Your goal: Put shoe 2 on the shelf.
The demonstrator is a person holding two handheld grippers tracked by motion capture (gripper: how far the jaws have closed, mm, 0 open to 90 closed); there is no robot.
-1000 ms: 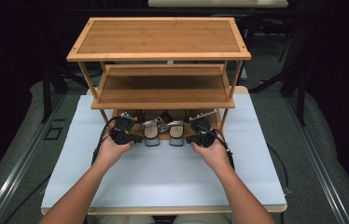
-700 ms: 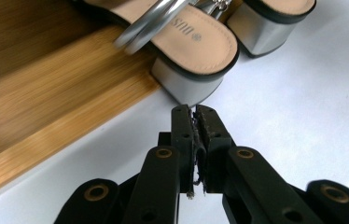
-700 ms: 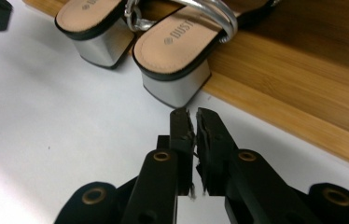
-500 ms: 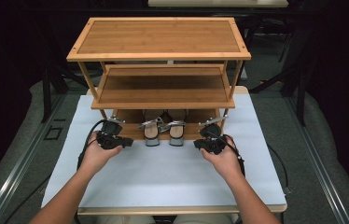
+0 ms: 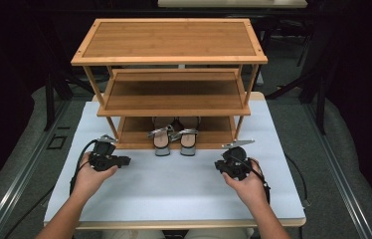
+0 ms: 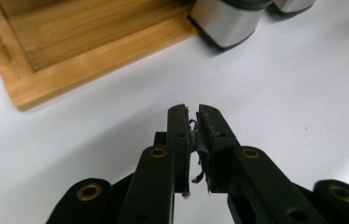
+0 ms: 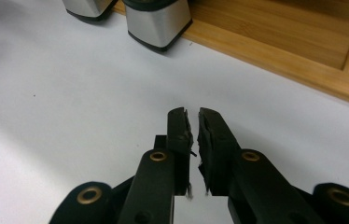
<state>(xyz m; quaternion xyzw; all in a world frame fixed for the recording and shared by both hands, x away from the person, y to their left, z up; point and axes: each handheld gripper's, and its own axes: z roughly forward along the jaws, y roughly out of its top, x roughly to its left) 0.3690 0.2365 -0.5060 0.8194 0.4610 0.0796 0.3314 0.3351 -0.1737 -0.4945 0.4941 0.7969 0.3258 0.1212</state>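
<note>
A white table carries a three-tier bamboo rack, set toward the far side. On the rack's lowest shelf, near the middle, sits a pair of silver block-heeled sandals: the left sandal and the right sandal lie side by side, heels toward the near edge and overhanging it slightly. The left gripper is held over the bare table, near-left of the sandals and well apart from them; its jaws have just been opening and stand only a narrow slit apart with nothing between them. The right gripper is held near-right of the sandals, likewise apart from them, jaws barely parted and empty, frayed pad material showing in the gap
</note>
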